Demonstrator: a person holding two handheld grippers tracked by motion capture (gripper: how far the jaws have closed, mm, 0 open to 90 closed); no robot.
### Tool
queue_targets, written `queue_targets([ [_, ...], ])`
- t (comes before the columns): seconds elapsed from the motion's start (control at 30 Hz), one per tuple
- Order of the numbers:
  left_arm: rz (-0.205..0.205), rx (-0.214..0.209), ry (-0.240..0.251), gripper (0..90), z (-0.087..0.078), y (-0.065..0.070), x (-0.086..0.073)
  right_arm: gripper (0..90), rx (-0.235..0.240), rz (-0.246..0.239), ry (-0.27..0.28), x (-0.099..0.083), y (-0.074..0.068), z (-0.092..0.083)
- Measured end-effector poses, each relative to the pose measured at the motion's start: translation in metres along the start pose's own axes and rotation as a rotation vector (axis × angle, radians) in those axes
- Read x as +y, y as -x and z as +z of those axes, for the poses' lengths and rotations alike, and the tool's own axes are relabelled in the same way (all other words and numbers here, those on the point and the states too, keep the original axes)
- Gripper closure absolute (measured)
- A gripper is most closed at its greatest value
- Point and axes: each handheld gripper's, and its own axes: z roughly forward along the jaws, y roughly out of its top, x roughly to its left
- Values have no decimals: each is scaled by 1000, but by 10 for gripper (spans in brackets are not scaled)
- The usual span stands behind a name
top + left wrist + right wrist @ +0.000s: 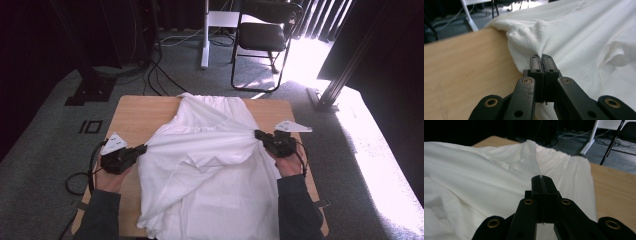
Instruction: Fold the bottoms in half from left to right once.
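A white shirt (210, 165) lies spread over a wooden table (135, 112), reaching from the far edge to the near edge. My left gripper (144, 148) is at the shirt's left edge, shut on a pinch of the cloth. In the left gripper view the jaws of the left gripper (541, 57) meet with the white shirt (584, 40) bunched between them. My right gripper (258, 134) is at the shirt's right side, shut on a fold that is pulled taut. In the right gripper view the right gripper (541, 178) clamps a thin ridge of the white shirt (486, 177).
A black folding chair (265, 37) and a white stand leg (204, 35) are on the grey carpet beyond the table. Cables (160, 75) trail on the floor at the far left. Bare wood of the table (466, 65) shows left of the shirt.
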Motion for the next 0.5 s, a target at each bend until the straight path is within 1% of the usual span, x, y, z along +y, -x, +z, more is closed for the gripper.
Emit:
queue_targets([
  [0.03, 15, -15, -8, 900, 0, 4, 5, 900, -4, 2, 13, 1, 2, -5],
  [0.07, 45, -38, -32, 900, 4, 13, 11, 900, -19, -1, 16, 1, 3, -11],
  [0.1, 68, -48, -49, 900, 8, 19, 13, 900, -51, -2, 15, 1, 7, -18],
  [0.13, 102, -63, -72, 900, 17, 29, 16, 900, -68, 2, 12, -1, 10, -21],
  [0.2, 138, -81, -93, 893, 32, 42, 17, 900, -114, 21, -14, -9, 21, -26],
  [0.23, 148, -89, -106, 878, 44, 49, 16, 900, -137, 34, -39, -16, 28, -26],
  [0.27, 154, -97, -113, 857, 51, 53, 15, 900, -162, 48, -74, -25, 36, -24],
  [0.3, 159, -100, -119, 845, 59, 57, 13, 900, -180, 54, -95, -31, 41, -22],
  [0.37, 190, -93, -152, 794, 73, 63, 9, 900, -223, 70, -156, -48, 54, -16],
  [0.4, 185, -96, -164, 754, 78, 65, 7, 900, -244, 84, -181, -55, 61, -12],
  [0.43, 191, -95, -175, 739, 82, 66, 5, 900, -258, 99, -210, -63, 68, -7],
  [0.47, 197, -81, -183, 716, 83, 67, 3, 900, -258, 111, -233, -70, 74, -2],
  [0.5, 197, -81, -183, 685, 83, 67, 3, 900, -260, 119, -248, -76, 78, 2],
])
